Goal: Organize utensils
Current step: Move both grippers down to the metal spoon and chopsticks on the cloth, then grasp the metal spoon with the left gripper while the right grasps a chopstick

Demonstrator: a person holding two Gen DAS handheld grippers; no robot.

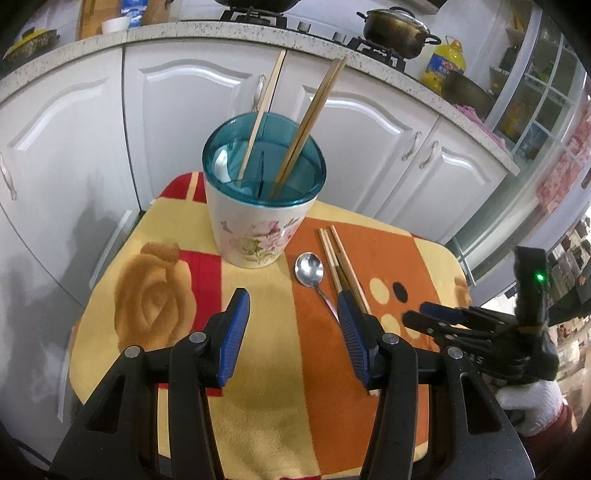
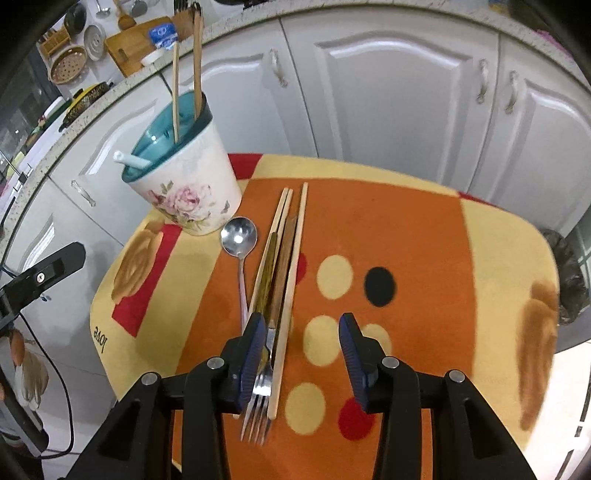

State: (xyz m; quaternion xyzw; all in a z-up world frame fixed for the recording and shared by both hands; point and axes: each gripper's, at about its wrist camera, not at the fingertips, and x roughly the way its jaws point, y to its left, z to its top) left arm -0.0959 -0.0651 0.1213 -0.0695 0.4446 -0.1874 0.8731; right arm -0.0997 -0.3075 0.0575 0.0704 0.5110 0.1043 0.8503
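Grippers, left (image 1: 293,308) and right (image 2: 303,334), hover low over the cloth (image 2: 406,229), jaws spread, empty.

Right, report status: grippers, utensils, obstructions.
Both grippers, left and right, open, empty. Spoon, fork, chopsticks on mat; holder upright. No obstructions.

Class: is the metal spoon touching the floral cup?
Apart. In the right wrist view, orange cloth shows between the spoon bowl and the cup base.

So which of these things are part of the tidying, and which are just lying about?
Part of the job:
floral ceramic holder with teal insert
shiny metal spoon
loose wooden chopsticks
steel forks

Just lying about:
dark lidded pot
yellow oil bottle
wooden cutting board
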